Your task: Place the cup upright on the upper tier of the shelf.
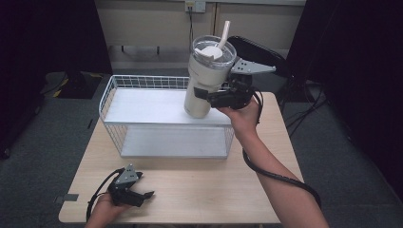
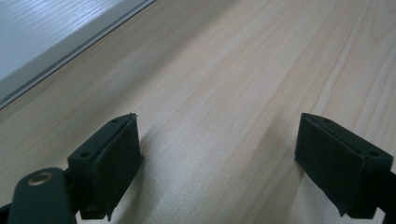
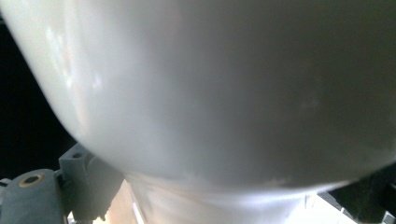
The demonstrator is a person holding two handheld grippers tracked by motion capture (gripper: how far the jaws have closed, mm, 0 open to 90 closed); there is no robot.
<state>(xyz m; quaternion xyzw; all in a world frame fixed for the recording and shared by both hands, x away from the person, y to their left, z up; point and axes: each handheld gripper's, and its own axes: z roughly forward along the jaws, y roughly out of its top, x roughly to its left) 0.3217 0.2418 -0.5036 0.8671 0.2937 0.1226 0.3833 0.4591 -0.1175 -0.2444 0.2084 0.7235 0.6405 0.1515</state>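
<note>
Item: cream tumbler [image 1: 203, 78] w/ lid & straw, held in air by right gripper [image 1: 209, 94].
Near to far: left gripper [image 1: 142, 195] rests on wooden surface [image 1: 199, 185] at near-left edge, fingers [image 2: 109, 158] spread wide, nothing betw. them; white wire basket shelf [image 1: 142, 107] mid-surface; tumbler tilted, just above shelf's right end, right gripper's fingers pinching its lower body from the right side, body close against right gripper's camera [image 3: 210, 84].

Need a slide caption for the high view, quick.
Right claw holds a cream tumbler with clear lid and straw above the white wire shelf rack; left claw rests open on the light wooden table.
</note>
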